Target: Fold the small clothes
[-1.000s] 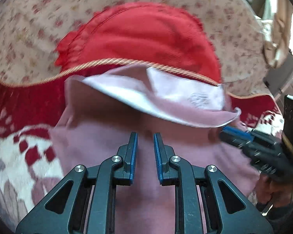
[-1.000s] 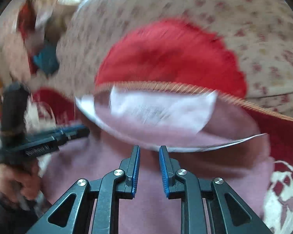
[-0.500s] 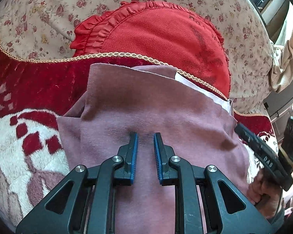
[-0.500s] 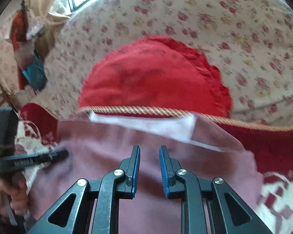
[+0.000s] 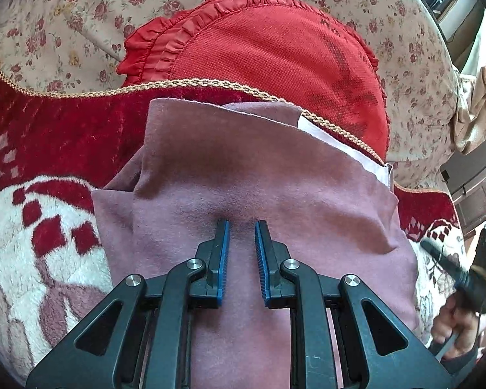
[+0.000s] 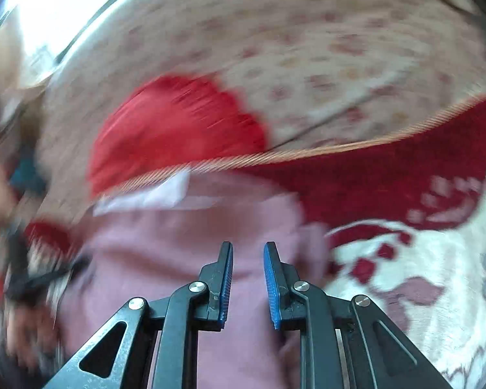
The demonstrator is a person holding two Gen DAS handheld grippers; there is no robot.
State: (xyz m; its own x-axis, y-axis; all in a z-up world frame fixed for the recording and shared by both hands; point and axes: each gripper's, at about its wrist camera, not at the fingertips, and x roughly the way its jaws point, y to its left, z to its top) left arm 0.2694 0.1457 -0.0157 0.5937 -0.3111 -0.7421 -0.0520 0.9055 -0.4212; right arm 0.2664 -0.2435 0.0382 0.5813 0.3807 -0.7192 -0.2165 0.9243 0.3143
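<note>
A small mauve garment lies folded on a red and white plush blanket, with a strip of white lining showing at its far edge. My left gripper is over the garment's middle, jaws a little apart, holding nothing. The right wrist view is motion-blurred; there the garment lies under my right gripper, whose jaws are also a little apart and empty. The right gripper also shows in the left wrist view at the far right, off the cloth.
A red frilled cushion leans on the floral sofa back just beyond the garment. A gold cord trim edges the blanket. Dark furniture stands at the right.
The garment's lifted flap has been laid down flat, hiding most of the white lining. The right gripper has drawn away to the right and is swinging fast.
</note>
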